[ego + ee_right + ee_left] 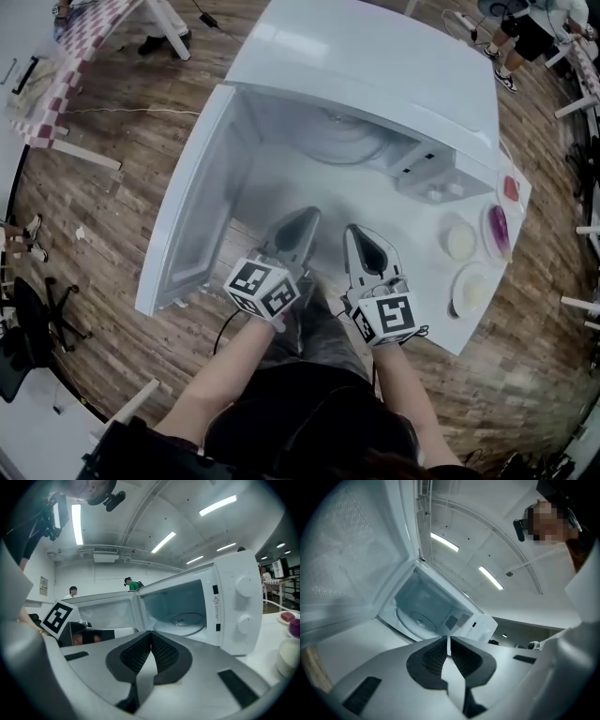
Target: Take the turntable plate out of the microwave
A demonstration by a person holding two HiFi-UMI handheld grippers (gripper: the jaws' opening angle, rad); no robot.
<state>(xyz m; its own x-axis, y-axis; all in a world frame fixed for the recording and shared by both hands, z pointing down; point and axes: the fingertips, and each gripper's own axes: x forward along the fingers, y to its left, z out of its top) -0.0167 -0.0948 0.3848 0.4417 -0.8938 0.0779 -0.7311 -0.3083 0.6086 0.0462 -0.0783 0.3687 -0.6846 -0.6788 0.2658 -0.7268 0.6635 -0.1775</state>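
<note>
Where the microwave (375, 66) stands: on a white table (441, 323), cavity facing the person.
Door (192, 202): swung fully open, at 9 o'clock of the cavity in the head view.
Turntable plate (187, 619): flat on the cavity floor, well inside, touched by neither tool; also visible in the left gripper view (417, 618).
Left gripper (298, 225): in front of the opening, at 6 o'clock of the cavity; jaws drawn together to a hairline slit, nothing between them (448, 646).
Right gripper (361, 234): just beside the left one, at its 3 o'clock; jaws fully together, empty (151, 641).
Table, 3 o'clock of the grippers: cream-filled bowl (460, 241), dish with purple contents (497, 230), pale plate (472, 291), all clear of both tools.
Control panel (243, 604): two round knobs, at 3 o'clock of the opening.
</note>
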